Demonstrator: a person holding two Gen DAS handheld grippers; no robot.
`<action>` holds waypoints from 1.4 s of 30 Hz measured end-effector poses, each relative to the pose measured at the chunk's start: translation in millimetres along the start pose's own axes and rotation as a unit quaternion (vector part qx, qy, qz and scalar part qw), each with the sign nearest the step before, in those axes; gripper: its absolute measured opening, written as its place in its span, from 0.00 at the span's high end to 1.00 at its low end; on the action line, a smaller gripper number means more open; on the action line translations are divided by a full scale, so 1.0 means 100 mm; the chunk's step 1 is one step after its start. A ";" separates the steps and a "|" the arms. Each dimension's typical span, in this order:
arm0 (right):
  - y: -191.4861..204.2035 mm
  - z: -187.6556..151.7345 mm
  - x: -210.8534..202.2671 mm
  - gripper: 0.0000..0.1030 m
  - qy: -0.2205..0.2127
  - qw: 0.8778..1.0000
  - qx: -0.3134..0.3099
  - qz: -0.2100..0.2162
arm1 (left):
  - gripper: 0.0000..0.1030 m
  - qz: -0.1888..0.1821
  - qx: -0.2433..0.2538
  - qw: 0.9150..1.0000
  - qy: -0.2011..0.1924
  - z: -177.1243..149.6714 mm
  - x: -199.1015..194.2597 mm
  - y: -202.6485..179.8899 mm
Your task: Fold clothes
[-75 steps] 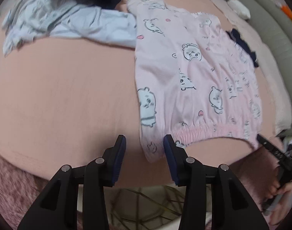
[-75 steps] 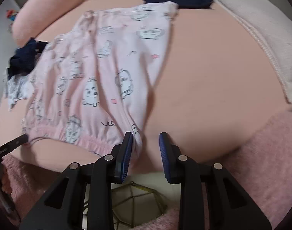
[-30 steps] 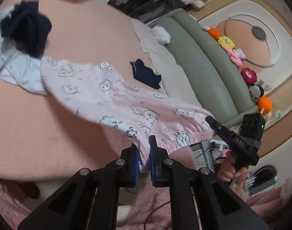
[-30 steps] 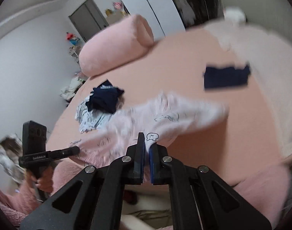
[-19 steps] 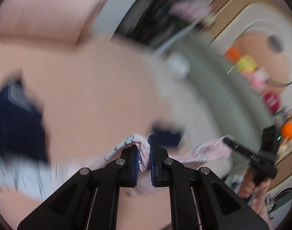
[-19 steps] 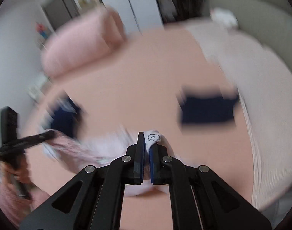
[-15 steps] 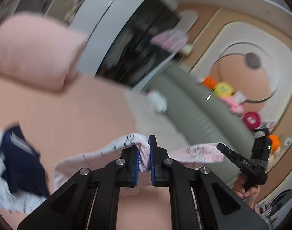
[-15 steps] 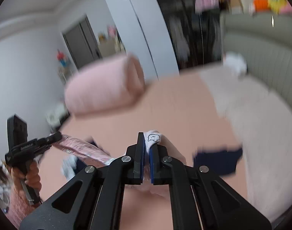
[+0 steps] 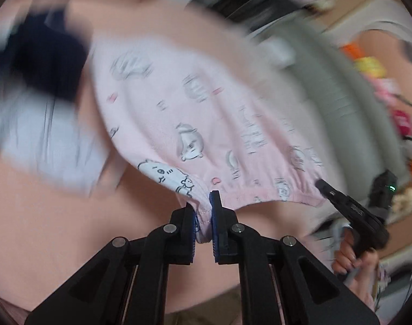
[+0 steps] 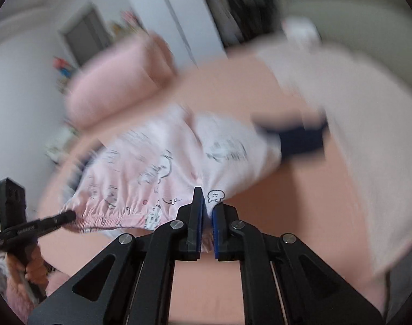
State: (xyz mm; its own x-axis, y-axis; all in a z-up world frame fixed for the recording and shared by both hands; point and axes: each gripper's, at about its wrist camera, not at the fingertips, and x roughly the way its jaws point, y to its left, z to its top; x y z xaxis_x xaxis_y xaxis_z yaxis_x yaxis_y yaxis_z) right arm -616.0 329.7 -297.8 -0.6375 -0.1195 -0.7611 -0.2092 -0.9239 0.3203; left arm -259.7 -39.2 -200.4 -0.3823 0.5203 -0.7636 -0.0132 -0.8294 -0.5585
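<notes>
Over the peach bed [image 9: 57, 230], pink cartoon-print pyjama bottoms [image 9: 206, 124] stretch blurred, waistband pinched by left hand-held gripper [image 9: 203, 216] and right hand-held gripper [image 10: 207, 216].

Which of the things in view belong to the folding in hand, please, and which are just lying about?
In the job:
pink printed garment
left tongs, shut on its waistband corner
right tongs, shut on the other corner

Lying about:
dark navy clothes
pale grey garment
small navy piece
pink bolster

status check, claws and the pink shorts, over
Left claw and right claw both shut on waistband corners of pink cartoon-print cotton shorts. Shorts stretched above peach bed sheet. Dark navy garment beyond, frames blurred.
</notes>
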 end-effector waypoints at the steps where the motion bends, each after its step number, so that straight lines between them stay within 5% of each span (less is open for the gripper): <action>1: -0.09 -0.17 0.40 0.95 0.036 0.999 0.015 -0.012 | 0.91 0.011 -0.010 1.000 0.012 -0.07 0.15 0.11; 3: -0.23 -0.41 0.90 0.95 0.090 0.995 0.039 -0.026 | 0.91 0.023 -0.024 0.999 0.024 -0.18 0.34 0.29; 13: -0.26 -0.24 1.42 0.84 0.065 0.993 0.093 0.023 | 0.80 -0.004 -0.022 1.000 0.019 -0.29 0.37 0.30; 16: -0.05 -0.23 1.56 0.95 0.075 0.995 0.058 0.017 | 0.89 0.003 -0.011 1.000 0.023 -0.34 0.31 0.24; 21: 0.09 0.06 1.24 0.96 0.077 0.989 0.088 0.090 | 0.89 -0.008 0.017 0.999 0.035 -0.43 0.04 0.19; 25: 0.10 -0.03 0.99 0.97 0.091 0.976 0.111 0.165 | 0.89 -0.009 0.043 0.998 0.048 -0.54 -0.19 0.15; 34: 0.01 -0.36 1.02 0.94 0.132 0.963 0.185 0.148 | 0.86 -0.012 0.051 0.994 0.101 -0.85 -0.25 0.23; 38: 0.25 -0.23 1.16 0.91 0.126 0.986 0.109 -0.003 | 0.67 0.093 0.039 0.989 0.108 -0.83 -0.30 0.31; 42: 0.46 0.02 0.88 0.78 -0.004 0.992 0.065 -0.108 | 0.67 0.140 0.090 0.986 0.024 -0.67 -0.59 0.18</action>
State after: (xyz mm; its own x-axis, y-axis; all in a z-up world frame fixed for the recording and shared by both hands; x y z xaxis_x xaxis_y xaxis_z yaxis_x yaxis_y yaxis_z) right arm -682.9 277.1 -348.9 -0.5738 0.0796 -0.8151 -0.4350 -0.8729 0.2209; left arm -175.8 -71.4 -186.9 -0.3498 0.2723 -0.8964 -0.0786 -0.9620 -0.2615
